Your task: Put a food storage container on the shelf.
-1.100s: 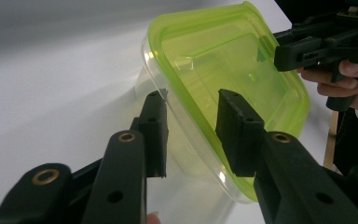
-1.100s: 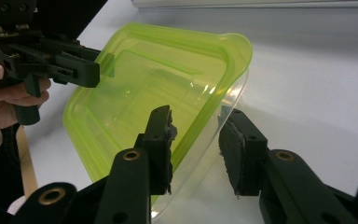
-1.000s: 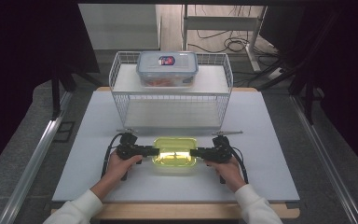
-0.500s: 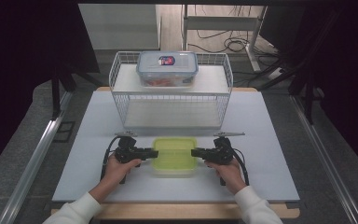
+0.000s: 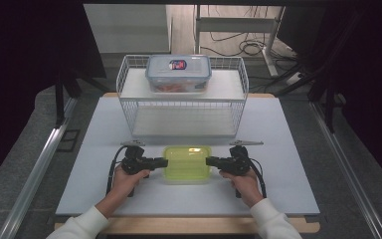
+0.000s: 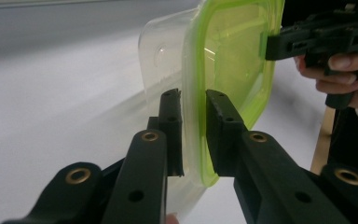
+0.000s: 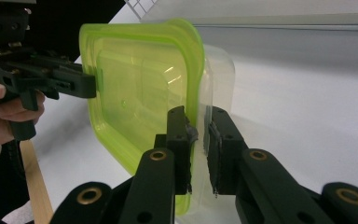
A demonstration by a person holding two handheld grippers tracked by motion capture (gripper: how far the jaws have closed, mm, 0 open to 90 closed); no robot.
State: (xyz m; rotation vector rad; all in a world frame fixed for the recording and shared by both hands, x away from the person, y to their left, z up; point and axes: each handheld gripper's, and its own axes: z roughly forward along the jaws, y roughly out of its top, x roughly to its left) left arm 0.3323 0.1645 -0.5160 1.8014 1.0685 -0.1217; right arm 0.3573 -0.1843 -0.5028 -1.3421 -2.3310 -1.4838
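Two grippers clamp one green-lidded box [image 5: 187,163] near the front of the white surface [image 5: 298,164]. The left gripper [image 5: 163,162] has its fingers [image 6: 170,126] closed on the box's left rim; the right gripper [image 5: 210,161] has its fingers [image 7: 179,140] closed on the right rim. Just beyond stands a wire basket [image 5: 129,107]. At the basket's far end sits a clear blue-lidded box [image 5: 178,72].
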